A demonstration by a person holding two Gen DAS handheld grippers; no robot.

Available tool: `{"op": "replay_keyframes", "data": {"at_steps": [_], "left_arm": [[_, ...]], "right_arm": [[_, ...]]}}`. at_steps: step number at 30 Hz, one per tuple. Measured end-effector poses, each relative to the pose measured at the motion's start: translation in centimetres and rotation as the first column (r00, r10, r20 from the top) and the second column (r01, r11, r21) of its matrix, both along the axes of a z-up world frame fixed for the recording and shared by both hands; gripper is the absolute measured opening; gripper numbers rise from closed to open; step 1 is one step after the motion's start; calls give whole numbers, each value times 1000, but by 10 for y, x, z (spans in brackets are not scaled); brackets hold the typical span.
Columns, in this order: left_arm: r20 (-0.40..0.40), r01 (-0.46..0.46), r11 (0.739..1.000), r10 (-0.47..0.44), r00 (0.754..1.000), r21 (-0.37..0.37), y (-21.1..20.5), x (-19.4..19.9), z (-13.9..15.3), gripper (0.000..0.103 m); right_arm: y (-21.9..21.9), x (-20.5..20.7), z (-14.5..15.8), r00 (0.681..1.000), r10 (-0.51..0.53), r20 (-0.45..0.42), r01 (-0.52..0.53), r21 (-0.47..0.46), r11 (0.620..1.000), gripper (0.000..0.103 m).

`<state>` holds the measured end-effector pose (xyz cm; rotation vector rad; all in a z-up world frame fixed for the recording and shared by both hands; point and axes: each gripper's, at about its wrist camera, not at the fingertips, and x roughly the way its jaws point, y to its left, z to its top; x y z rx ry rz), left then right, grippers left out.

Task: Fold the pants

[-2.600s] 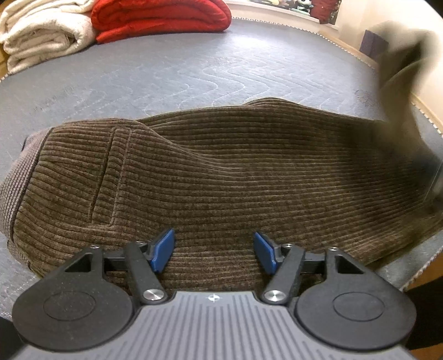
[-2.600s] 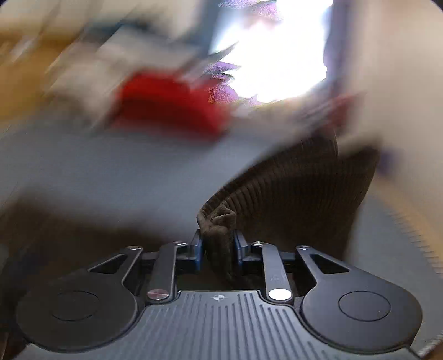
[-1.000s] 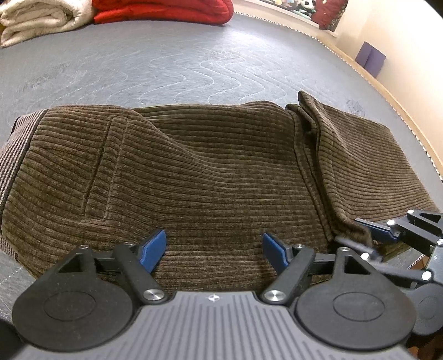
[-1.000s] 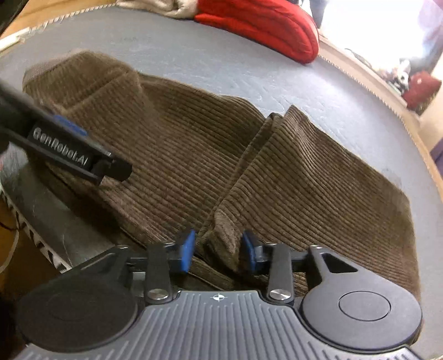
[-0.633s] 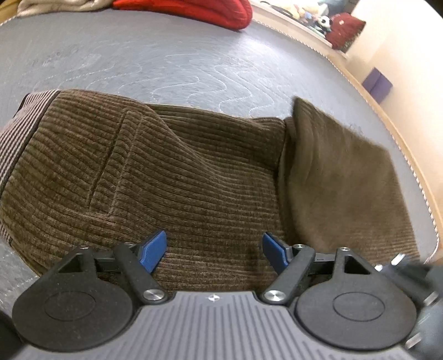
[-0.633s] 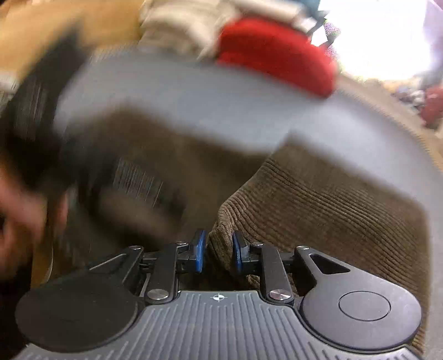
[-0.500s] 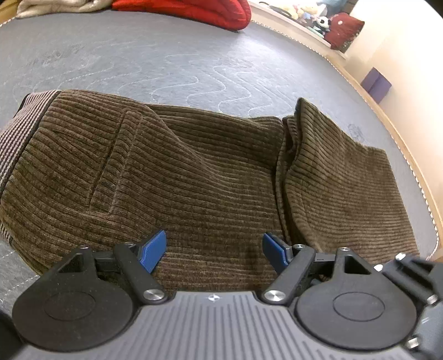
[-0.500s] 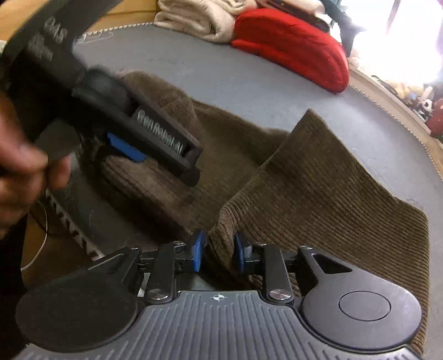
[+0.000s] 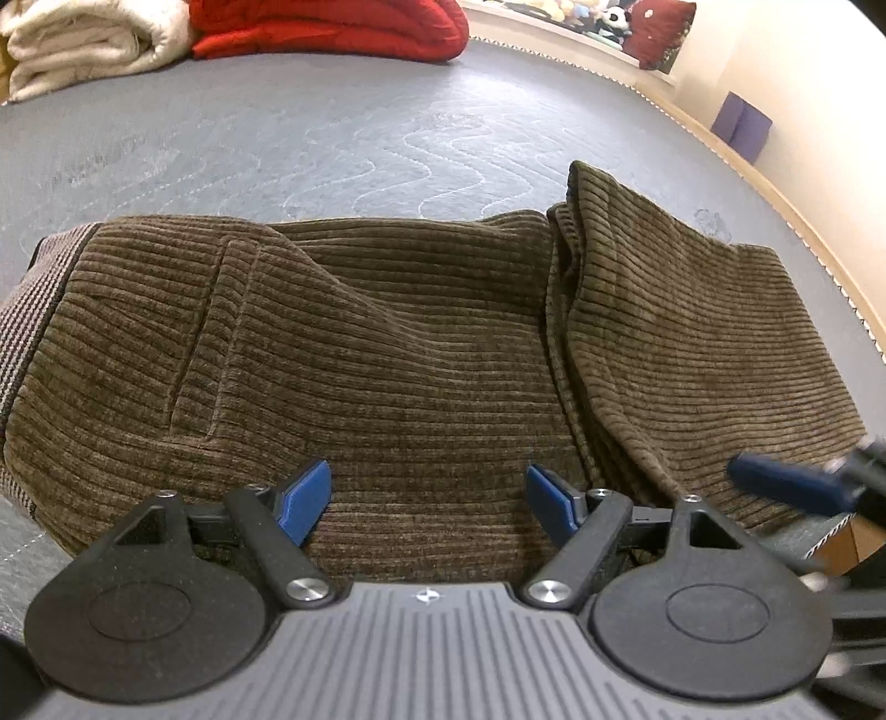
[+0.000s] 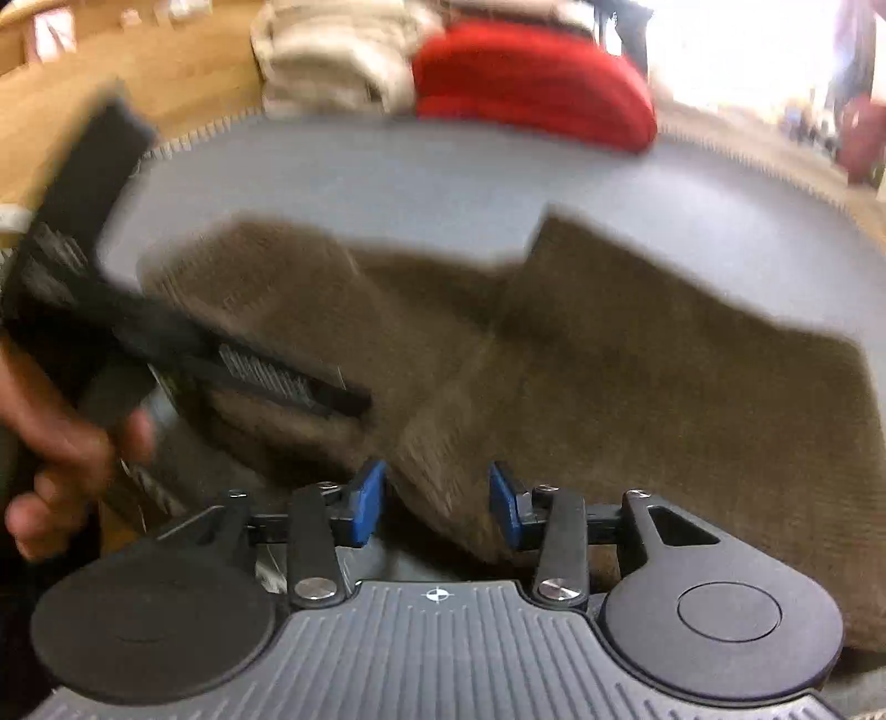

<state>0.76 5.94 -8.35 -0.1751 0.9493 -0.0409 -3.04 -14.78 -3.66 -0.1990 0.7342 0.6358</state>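
Note:
Brown corduroy pants lie on the grey quilted mattress, with the leg end folded over on the right as a flap. My left gripper hovers open over the pants' near edge, nothing between its blue pads. In the right wrist view, which is blurred, my right gripper has its jaws opening around the near corner of the folded flap, and the cloth lies loose between the pads. One right fingertip shows blurred at the right edge of the left wrist view. A hand holds the left gripper.
A cream blanket and a red blanket are stacked at the far end of the mattress. Its piped edge curves along the right, beside a pale wall with a purple block. Wooden floor lies past the left side.
The right gripper's pads, shut on the folded flap's corner half a second ago, have spread apart. The right view has swung and blurred. The left gripper stays open and still.

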Motion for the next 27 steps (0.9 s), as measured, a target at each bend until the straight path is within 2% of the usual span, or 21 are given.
{"op": "replay_keyframes", "data": {"at_steps": [3, 9, 10, 13, 14, 16, 18, 19, 21, 23, 25, 27], "left_arm": [[5, -15, 1000, 15, 1000, -1, -1, 0, -1, 82], [28, -32, 999, 32, 999, 10, -4, 0, -3, 82], [33, -30, 999, 29, 999, 20, -5, 0, -3, 82], [54, -24, 998, 20, 998, 60, -10, -3, -2, 81], [62, -28, 997, 23, 998, 73, -11, -4, -1, 80], [84, -43, 995, 35, 996, 95, -13, -5, 1, 74], [107, -58, 992, 47, 993, 108, -12, -6, 5, 57], [114, -69, 992, 56, 992, 110, -11, -6, 6, 53], [118, -81, 992, 69, 991, 99, -8, -7, 10, 33], [116, -87, 992, 77, 990, 91, -5, -6, 14, 27], [121, -79, 993, 68, 990, 87, -7, -2, 22, 27], [145, -56, 994, 42, 988, 89, -11, 4, 35, 27]], "right_arm": [[-14, -4, 16, 1000, -9, 29, 6, 120, 993, 43], [-41, 8, 4, 996, -95, -6, 95, 121, 988, 43], [-44, 8, 1, 994, -104, -13, 105, 110, 988, 43], [-28, 13, -29, 994, -67, -87, 62, -66, 996, 43], [-27, 6, -29, 999, -33, -32, 30, -83, 996, 43], [-22, 4, -24, 1000, -24, -12, 22, -99, 995, 42], [-26, 7, -15, 999, -41, -3, 41, -32, 999, 42], [-28, 9, -12, 999, -49, -3, 49, -13, 999, 42], [-29, 15, -11, 998, -47, -31, 47, -17, 999, 43], [-28, 20, -24, 993, -18, -119, 11, -64, 998, 43], [-24, 16, -24, 997, -1, -75, -6, -92, 996, 43], [-21, 17, -20, 997, -5, -72, -2, -100, 995, 43]]}}
